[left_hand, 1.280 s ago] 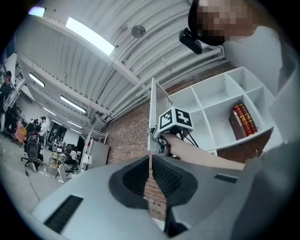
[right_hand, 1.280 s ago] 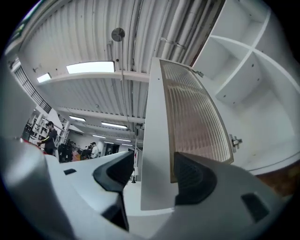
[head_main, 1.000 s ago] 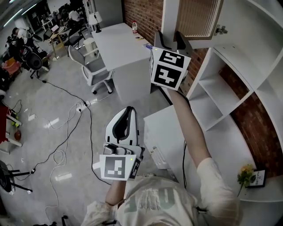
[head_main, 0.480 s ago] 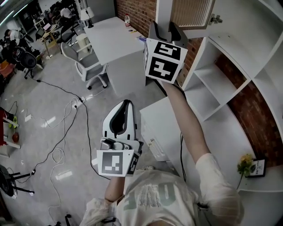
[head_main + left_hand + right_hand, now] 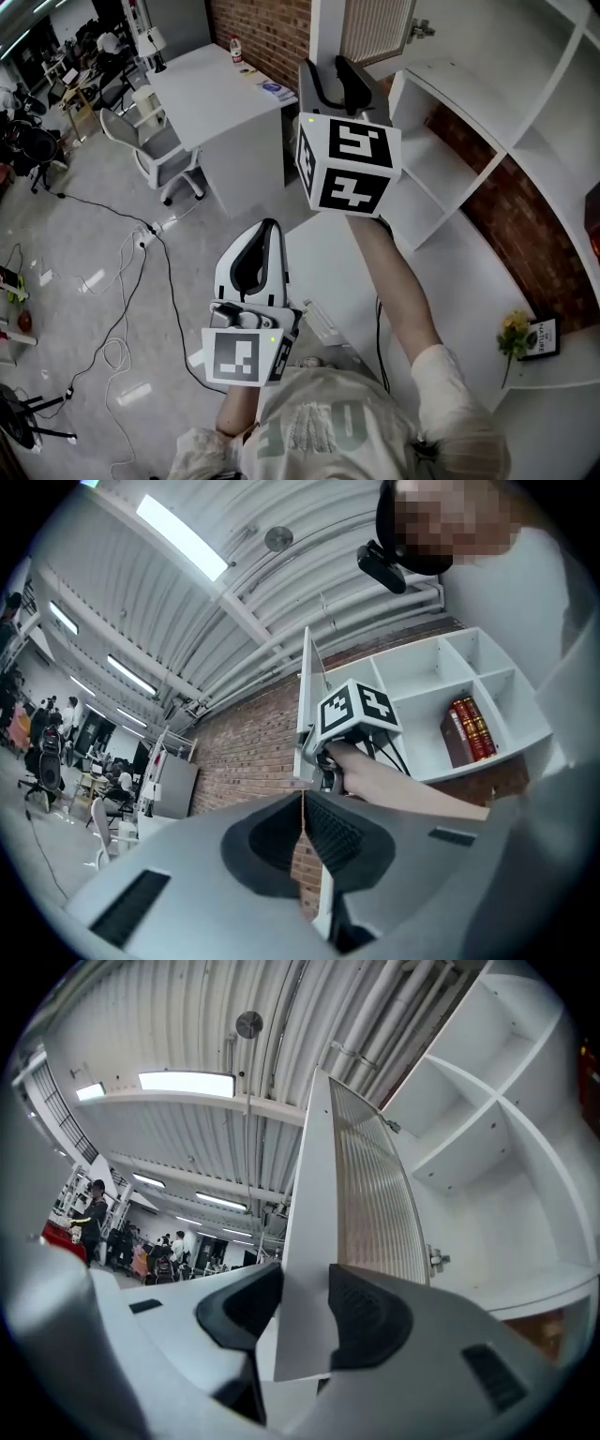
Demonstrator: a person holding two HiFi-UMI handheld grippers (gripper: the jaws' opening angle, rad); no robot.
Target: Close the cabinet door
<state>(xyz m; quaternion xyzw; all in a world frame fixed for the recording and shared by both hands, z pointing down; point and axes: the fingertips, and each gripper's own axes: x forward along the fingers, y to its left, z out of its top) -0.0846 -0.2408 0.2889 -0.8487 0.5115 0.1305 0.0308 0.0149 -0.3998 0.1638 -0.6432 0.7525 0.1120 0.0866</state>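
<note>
The cabinet door (image 5: 375, 26), a ribbed panel in a white frame, stands open from the white shelf unit (image 5: 487, 122). My right gripper (image 5: 335, 77) is raised to the door's free edge. In the right gripper view the white frame (image 5: 314, 1241) sits between the closing jaws of that gripper (image 5: 305, 1312), and both dark pads lie against it. My left gripper (image 5: 267, 234) hangs low in front of me, shut with nothing in it; its pads (image 5: 323, 829) meet in the left gripper view, which also shows the door (image 5: 305, 696) edge-on.
A door hinge (image 5: 433, 1258) shows on the inner side. Red books (image 5: 466, 728) stand in one shelf compartment. A yellow flower (image 5: 511, 337) and a small frame sit on a lower shelf. A white desk (image 5: 202, 80), a chair (image 5: 155, 141) and floor cables (image 5: 122, 309) lie at left.
The right gripper has shifted along the door's edge and sits lower and larger in the head view. The left gripper has drifted slightly left. The whole view has swung toward the shelves.
</note>
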